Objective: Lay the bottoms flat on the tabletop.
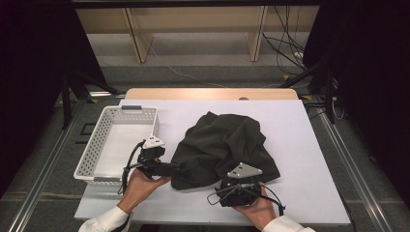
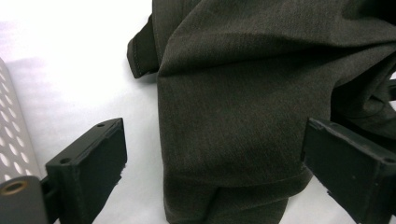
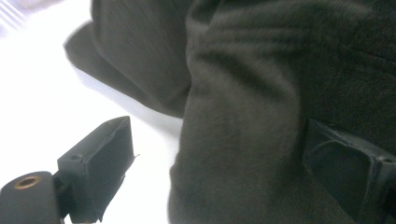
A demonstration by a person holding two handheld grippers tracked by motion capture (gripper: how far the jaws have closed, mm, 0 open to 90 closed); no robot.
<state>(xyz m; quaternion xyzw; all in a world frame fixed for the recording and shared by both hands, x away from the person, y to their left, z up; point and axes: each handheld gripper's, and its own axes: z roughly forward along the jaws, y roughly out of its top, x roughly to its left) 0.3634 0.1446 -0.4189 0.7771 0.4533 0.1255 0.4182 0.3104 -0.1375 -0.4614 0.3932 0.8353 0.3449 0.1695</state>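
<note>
- Dark garment (image 1: 223,145): charcoal-brown woven cloth, crumpled in a loose heap, deep folds, no flat edge laid out. It sits mid-table on the white table sheet (image 1: 290,145), slightly toward the person's side.
- In the left gripper view a stitched hem or cuff (image 2: 140,51) sticks out of the heap onto the white surface.
- No brand, label or readable writing on the cloth, on the grippers or on the basket.
- White perforated basket (image 1: 96,145) stands left of the garment, apart from it, with nothing visible inside.
- Left gripper (image 1: 180,166): held low at the garment's left near edge, tip touching the cloth. Its own view shows the jaws spread wide, a thick fold of cloth (image 2: 224,140) between them, not clamped; left jaw stands clear on white, right jaw sits at the fold's edge.
- Right gripper (image 1: 237,178): at the near edge of the heap, partly on top of the cloth. Jaws spread; cloth bulges between them and presses against the right jaw, left jaw is clear of it. Nothing pinched.
</note>
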